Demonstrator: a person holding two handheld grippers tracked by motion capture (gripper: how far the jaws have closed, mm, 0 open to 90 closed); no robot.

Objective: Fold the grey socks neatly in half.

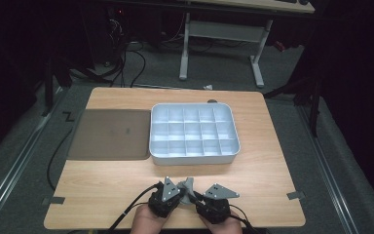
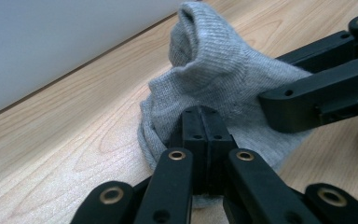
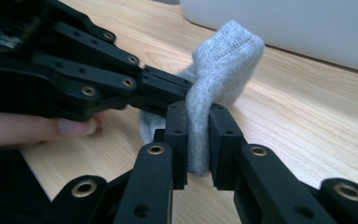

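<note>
Near the front edge of the table (image 1: 102,192), the grey sock (image 2: 223,88) sits bunched between my two grippers. My left gripper (image 2: 204,122) has its jaws pressed together on the sock's lower edge, and my right gripper (image 3: 197,135) pinches a fold of it. Beyond stands a grey divided tray (image 1: 193,132), with a brown mat (image 1: 112,134) just beside it.
</note>
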